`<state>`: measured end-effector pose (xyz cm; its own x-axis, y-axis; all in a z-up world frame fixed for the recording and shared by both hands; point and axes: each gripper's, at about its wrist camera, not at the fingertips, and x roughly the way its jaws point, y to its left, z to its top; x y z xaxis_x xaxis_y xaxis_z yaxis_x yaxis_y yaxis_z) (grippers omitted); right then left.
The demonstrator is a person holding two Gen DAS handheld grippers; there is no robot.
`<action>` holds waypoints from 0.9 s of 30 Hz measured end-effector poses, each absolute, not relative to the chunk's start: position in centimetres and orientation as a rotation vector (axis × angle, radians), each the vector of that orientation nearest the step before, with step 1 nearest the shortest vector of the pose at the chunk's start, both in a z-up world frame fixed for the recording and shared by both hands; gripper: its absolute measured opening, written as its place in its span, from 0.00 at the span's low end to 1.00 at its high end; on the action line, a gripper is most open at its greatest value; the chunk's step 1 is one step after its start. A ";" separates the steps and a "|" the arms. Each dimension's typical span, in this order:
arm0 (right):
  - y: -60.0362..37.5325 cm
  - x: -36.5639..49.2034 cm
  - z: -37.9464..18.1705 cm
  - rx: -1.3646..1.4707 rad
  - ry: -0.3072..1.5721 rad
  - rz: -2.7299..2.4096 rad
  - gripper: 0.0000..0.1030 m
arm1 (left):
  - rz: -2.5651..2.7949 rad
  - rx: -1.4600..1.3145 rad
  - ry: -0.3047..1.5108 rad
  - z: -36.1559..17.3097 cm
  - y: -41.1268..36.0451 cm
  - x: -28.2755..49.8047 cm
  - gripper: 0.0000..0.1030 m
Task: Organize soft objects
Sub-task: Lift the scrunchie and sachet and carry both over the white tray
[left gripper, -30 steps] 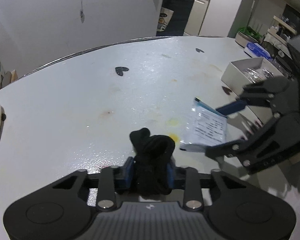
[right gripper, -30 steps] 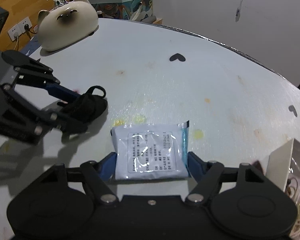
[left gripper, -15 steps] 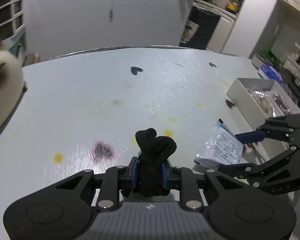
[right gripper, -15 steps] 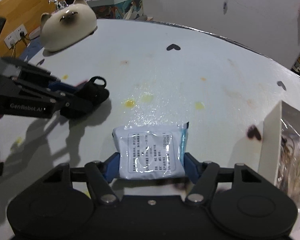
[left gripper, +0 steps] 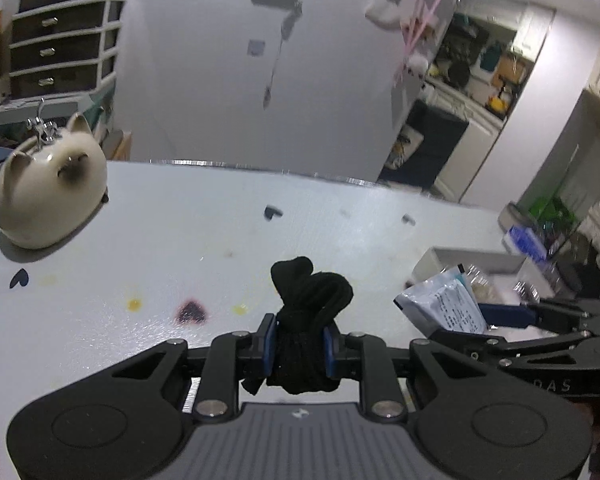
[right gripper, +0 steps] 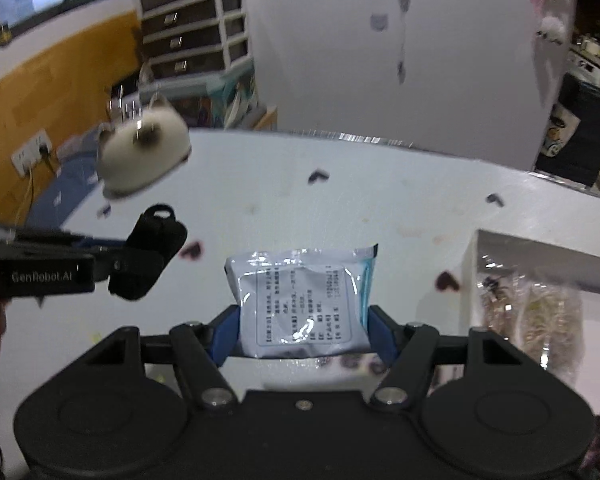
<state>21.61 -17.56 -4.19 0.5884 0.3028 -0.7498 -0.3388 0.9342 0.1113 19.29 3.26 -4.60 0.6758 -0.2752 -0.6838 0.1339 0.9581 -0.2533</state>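
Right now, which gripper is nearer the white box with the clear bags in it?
Right. The right gripper, clamping the white packet, is beside the white box. The left gripper, shut on the black sock, is farther off, toward the cat figurine.

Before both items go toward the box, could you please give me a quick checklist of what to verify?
1. Left gripper clamped on the black sock: ok.
2. Right gripper holding the white packet by both sides: ok.
3. Both items lifted off the table: ok.
4. Grippers apart, not colliding: ok.
5. Free room in the white box: cannot tell.
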 end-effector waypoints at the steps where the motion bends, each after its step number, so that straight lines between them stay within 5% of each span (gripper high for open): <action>1: -17.9 21.3 -3.6 -0.032 0.853 0.367 0.67 | -0.226 -0.194 0.787 -4.1 2.8 19.0 0.23; 27: -37.6 17.6 -0.1 0.046 0.800 0.243 0.67 | -0.289 -0.209 0.751 -1.4 -18.6 19.3 0.23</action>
<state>17.56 -37.64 -0.05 0.6702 0.2331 -0.7046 -0.1986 0.9711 0.1324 19.33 -18.56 -1.41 0.6941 -0.3313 -0.6392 0.1828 0.9398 -0.2885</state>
